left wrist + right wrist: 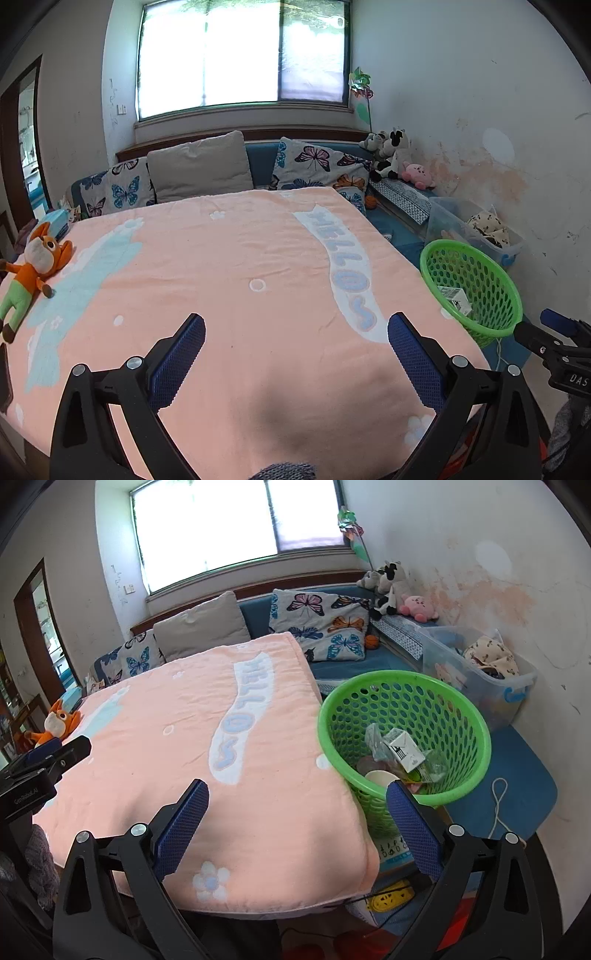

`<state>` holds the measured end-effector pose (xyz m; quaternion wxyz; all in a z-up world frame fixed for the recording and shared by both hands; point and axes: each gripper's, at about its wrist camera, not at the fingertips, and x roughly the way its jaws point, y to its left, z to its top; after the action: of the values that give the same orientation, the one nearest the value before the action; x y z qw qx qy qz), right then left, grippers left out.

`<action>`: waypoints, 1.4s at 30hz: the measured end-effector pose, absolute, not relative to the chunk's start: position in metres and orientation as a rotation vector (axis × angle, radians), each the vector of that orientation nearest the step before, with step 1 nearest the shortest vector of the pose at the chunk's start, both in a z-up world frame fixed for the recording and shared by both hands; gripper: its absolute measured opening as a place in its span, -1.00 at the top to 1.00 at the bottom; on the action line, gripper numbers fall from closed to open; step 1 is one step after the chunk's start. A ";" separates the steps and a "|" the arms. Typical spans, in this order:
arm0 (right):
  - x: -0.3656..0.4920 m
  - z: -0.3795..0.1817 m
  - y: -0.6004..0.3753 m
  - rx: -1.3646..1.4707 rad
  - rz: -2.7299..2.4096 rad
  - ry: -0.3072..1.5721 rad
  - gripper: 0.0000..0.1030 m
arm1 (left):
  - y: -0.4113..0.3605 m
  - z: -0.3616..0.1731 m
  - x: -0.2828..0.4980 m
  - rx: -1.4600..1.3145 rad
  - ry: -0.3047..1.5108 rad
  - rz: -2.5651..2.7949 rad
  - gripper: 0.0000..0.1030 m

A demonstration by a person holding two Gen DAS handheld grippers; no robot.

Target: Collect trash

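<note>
Two tools are in my hands, both with jaws spread wide and nothing between them. My left tool hangs over the near part of the pink blanket that covers the table, and my right tool hangs over the blanket's near right corner, just beside the green basket. That basket stands touching the table's right edge, and the trash sits inside it: a small white carton, a paper cup and crumpled clear wrappers. Well left of the basket, an orange plush toy lies on the blanket's far left edge. Beyond the basket, against the wall, stands a clear storage bin.
</note>
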<state>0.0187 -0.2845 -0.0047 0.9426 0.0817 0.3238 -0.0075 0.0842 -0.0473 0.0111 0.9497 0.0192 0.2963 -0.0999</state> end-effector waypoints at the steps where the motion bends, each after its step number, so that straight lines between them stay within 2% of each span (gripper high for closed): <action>1: 0.018 -0.004 -0.283 0.164 -0.014 0.660 -0.87 | -0.047 0.011 0.083 0.037 0.602 -0.202 -0.86; 42: 0.009 -0.001 -0.274 0.113 -0.045 0.643 -0.91 | -0.048 0.003 0.064 0.041 0.604 -0.205 -0.86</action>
<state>0.0091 -0.2735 -0.0015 0.9469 0.0554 0.3160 -0.0223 0.0643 -0.0481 0.0027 0.9494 0.0202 0.2968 -0.1009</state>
